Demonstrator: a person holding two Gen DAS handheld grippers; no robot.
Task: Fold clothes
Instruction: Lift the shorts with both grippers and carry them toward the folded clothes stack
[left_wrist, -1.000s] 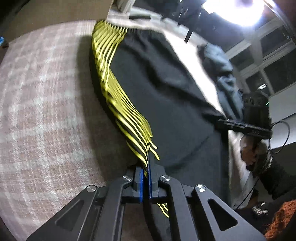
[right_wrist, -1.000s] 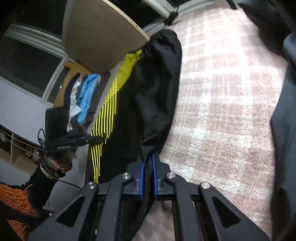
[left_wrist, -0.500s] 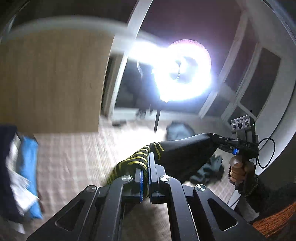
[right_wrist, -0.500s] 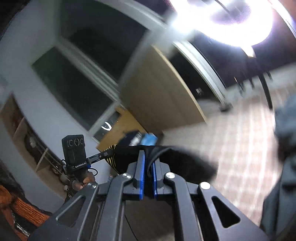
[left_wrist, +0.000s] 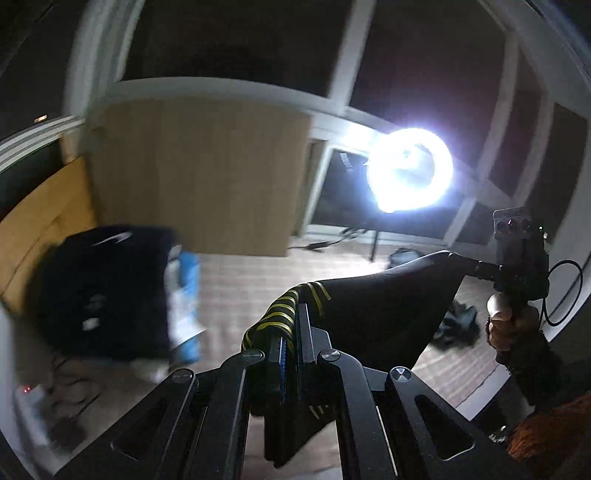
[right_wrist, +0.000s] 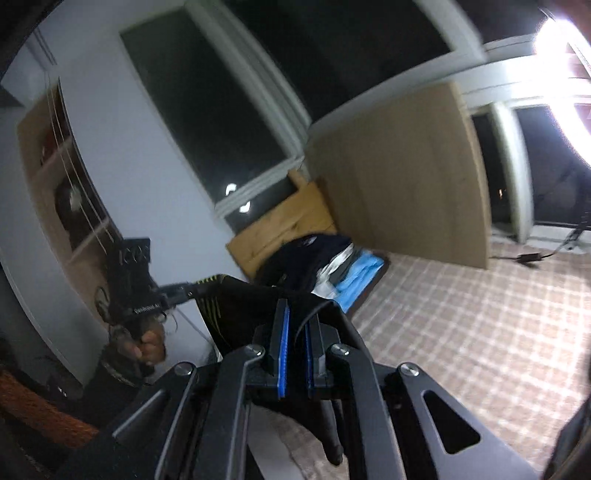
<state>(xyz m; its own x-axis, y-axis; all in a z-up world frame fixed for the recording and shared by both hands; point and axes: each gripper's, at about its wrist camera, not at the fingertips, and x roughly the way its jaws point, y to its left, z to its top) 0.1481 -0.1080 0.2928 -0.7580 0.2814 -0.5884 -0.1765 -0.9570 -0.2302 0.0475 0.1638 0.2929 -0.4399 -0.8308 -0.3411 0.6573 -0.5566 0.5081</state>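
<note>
Both grippers, left (left_wrist: 290, 332) and right (right_wrist: 295, 332), pinch the black yellow-striped garment (left_wrist: 376, 314) aloft between their fingers.

Your garment (left_wrist: 384, 314) drops out of sight behind both grippers, so you can't see its lower part. The left gripper (left_wrist: 290, 354) hides its own pinch point under bunched striped cloth. The clothes pile (left_wrist: 107, 291) is motion-blurred in the left view. The ring light (right_wrist: 569, 85) is cut by the right view's edge.

Black garment (left_wrist: 376, 306) with yellow stripes, lifted off the bed, stretched taut between two grippers, lower part hanging
</note>
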